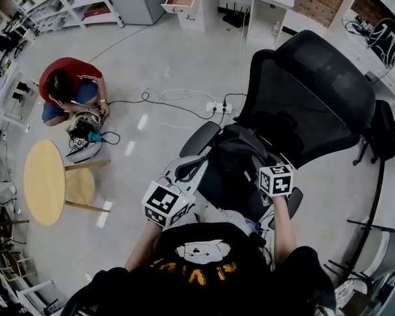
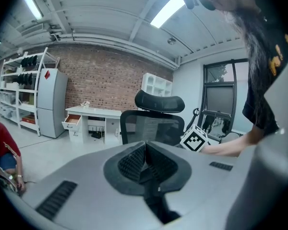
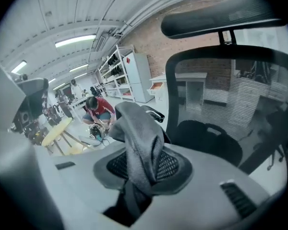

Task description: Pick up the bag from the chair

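Judged limp and fairly light: dark soft fabric bag point(image 1: 240, 149) slumped on the seat of the black mesh office chair point(image 1: 322, 87), best lifted by the grey woven strap point(image 3: 140, 131) pinched in the narrow jaws of the right gripper point(image 3: 140, 169), with those of the left gripper point(image 2: 145, 161) pressed together on nothing.

Dark bag point(image 1: 240, 151) on the black office chair point(image 1: 322, 91)

A dark bag point(image 1: 240, 153) lies on the seat of a black chair point(image 1: 316, 91).
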Demonstrator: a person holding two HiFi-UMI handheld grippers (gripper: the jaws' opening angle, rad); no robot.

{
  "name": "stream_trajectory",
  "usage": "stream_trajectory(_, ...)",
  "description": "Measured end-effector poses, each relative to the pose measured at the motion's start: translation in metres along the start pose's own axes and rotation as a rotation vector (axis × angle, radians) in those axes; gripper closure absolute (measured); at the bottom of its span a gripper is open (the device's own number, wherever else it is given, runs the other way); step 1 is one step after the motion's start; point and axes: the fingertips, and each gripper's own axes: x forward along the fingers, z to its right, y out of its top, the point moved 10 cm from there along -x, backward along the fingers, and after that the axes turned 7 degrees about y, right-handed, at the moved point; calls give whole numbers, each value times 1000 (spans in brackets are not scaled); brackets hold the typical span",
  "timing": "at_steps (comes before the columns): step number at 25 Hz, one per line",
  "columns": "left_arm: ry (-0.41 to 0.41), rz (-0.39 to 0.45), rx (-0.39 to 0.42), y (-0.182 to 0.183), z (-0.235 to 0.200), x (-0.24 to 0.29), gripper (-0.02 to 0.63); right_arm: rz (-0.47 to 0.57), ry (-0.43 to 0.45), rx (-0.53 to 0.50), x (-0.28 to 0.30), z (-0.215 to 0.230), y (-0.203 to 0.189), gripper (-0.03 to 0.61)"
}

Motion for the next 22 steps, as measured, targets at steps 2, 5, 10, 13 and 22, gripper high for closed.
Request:
stream_trajectory(2, -4, 10, 2, -1, 0, -10, 604, 43, 0, 28, -14, -13, 2, 495)
stream_trajectory(5, -15, 22, 8, -6, -1, -26, 604, 108, 8, 45, -35, -36, 8, 500)
stream_trajectory(10, -42, 41, 11, -13, 0, -56, 604, 193, 11, 38, -72, -84, 15, 503)
stream_trajectory(13, -61, 58, 17, -16, -3, -78, 604, 238, 8, 34, -90, -117, 17, 505)
stream_trajectory(22, -113, 95, 20, -40, -16, -154, 604, 334, -29, 61, -116, -214, 5, 506)
